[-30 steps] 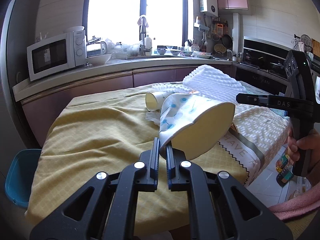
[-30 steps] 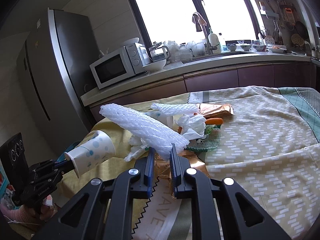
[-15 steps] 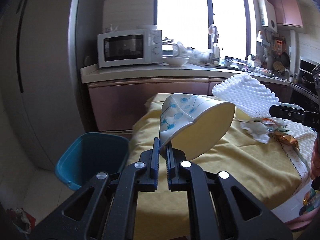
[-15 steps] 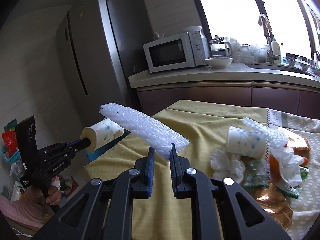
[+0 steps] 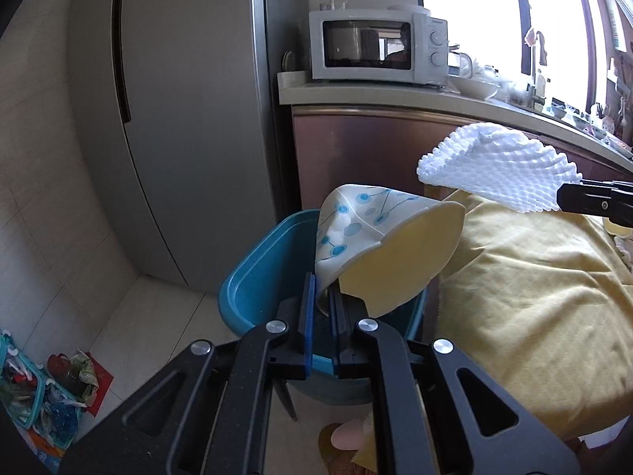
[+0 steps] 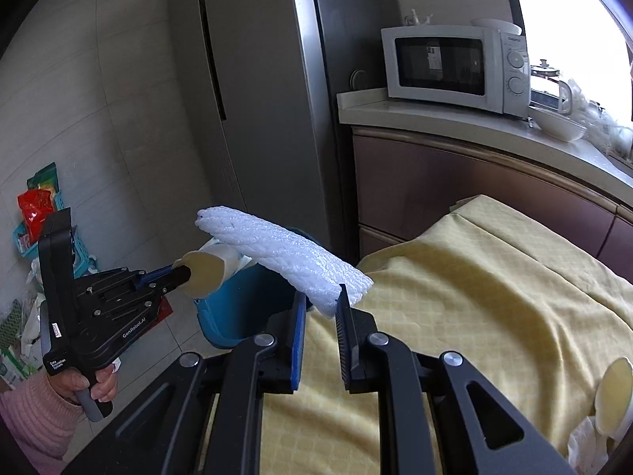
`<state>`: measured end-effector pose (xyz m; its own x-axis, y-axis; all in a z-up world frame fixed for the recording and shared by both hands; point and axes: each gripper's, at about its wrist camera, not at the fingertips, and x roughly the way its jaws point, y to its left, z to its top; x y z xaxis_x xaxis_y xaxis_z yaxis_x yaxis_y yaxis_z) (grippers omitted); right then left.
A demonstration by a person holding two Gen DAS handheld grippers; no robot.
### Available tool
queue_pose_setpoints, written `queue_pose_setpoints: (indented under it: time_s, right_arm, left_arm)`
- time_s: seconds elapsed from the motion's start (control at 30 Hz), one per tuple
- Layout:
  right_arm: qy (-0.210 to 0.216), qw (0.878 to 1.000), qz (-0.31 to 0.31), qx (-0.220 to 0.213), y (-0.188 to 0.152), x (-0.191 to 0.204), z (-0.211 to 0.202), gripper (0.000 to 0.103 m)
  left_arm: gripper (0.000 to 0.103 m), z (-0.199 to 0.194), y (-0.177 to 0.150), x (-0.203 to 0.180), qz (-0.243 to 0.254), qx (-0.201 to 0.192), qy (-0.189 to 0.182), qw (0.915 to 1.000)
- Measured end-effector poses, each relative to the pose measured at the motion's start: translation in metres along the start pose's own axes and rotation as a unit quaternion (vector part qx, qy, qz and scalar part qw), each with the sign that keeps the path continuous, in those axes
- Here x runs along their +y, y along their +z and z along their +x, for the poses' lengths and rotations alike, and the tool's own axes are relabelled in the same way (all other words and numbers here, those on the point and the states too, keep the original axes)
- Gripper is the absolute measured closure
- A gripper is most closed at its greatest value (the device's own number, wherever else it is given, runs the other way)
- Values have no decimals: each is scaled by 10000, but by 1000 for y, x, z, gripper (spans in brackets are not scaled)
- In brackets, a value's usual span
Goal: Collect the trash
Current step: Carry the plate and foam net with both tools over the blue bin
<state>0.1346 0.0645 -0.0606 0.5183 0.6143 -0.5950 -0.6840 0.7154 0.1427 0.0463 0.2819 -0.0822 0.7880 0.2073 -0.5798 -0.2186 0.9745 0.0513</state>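
The left claw (image 5: 322, 297) is clamped on the rim of a crushed paper cup (image 5: 379, 253) with blue dots, holding it over the open teal bin (image 5: 253, 277) that stands on the floor between the fridge (image 5: 178, 118) and the yellow-clothed table (image 5: 534, 297). The right claw (image 6: 320, 308) is clamped on one end of a white foam net sleeve (image 6: 285, 253), which juts out above the table edge toward the bin. A microwave (image 6: 455, 67) sits on the counter behind
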Motion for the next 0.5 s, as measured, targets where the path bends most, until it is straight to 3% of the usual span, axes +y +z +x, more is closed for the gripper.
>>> queue_pose_setpoints:
  time_s: [0.33, 0.5]
  right_arm:
    - [86, 9965, -318, 768, 21, 32, 82, 87]
    - [58, 9935, -307, 1093, 25, 40, 112, 78]
  left_arm:
    - [96, 62, 8, 13, -21, 552, 146, 9984]
    - [92, 87, 11, 11, -220, 778, 63, 9967]
